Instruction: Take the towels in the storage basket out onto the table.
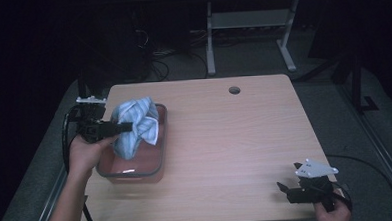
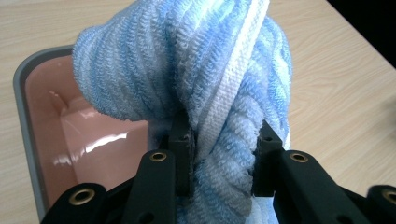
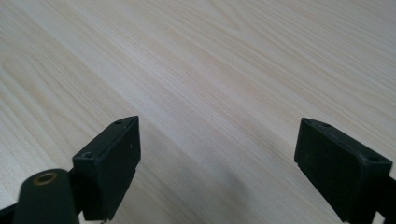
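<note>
A bunched blue-and-white striped towel hangs above a pink tub with a grey rim at the table's left side. My left gripper is shut on the towel, coming in from the left. In the left gripper view the towel bulges over both black jaws, its folds pinched between the pads, with the tub's pink floor below. My right gripper rests at the table's front right corner, open, with bare wood between its jaws.
The wooden table has a round cable hole near its far edge. Beyond it stand the white legs of another desk, with cables on the dark floor. A person's left forearm enters from the bottom left.
</note>
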The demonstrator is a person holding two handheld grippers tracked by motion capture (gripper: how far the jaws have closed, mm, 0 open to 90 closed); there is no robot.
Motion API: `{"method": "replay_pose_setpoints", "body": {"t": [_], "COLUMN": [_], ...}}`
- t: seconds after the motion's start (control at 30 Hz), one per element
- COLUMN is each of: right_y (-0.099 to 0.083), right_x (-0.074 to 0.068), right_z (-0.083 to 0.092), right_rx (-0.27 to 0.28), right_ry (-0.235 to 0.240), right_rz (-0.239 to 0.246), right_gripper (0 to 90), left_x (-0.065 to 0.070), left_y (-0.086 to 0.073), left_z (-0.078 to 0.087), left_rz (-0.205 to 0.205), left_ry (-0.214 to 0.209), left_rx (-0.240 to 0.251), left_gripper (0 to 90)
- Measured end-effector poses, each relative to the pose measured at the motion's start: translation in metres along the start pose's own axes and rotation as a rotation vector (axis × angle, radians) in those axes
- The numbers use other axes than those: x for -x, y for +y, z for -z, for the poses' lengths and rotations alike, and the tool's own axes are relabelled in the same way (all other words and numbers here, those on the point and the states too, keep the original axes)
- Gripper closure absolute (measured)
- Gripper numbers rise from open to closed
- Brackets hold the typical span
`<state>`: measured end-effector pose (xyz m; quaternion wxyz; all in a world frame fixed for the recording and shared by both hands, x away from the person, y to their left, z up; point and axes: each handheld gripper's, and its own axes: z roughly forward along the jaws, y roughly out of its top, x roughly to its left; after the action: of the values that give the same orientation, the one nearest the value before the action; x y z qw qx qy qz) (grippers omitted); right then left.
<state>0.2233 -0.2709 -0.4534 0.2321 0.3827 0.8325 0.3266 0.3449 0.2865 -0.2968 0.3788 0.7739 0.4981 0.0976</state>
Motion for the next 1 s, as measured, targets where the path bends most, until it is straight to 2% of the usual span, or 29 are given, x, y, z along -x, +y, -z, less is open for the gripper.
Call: {"method": "replay_pose_setpoints", "body": {"t": [0.1, 0.23, 0.6, 0.7, 1.0], "right_y": [0.0, -0.001, 0.0, 0.0, -0.002], "right_x": [0.001, 0.001, 0.002, 0.002, 0.004], "right_z": [0.0, 0.0, 0.001, 0.002, 0.005], "right_rx": [0.004, -0.001, 0.006, 0.007, 0.009], "right_ry": [-0.002, 0.0, -0.006, -0.009, -0.011], "right_rz": [-0.007, -0.01, -0.005, -0.008, -0.017], "right_gripper": [13.9, 13.9, 13.9, 13.9, 13.9], "left_x": [0.003, 0.007, 0.028, 0.034, 0.049], "left_y": [0.004, 0.009, 0.026, 0.028, 0.031], "left_z": [0.0, 0.003, 0.005, 0.0, -0.014], "left_rz": [-0.004, 0.004, -0.037, -0.054, -0.086], "left_ry": [-0.016, -0.049, -0.092, -0.085, -0.111], "left_rx": [0.002, 0.034, 0.059, 0.046, 0.022], "left_gripper": [68.1, 68.0, 68.0, 68.0, 68.0]}}
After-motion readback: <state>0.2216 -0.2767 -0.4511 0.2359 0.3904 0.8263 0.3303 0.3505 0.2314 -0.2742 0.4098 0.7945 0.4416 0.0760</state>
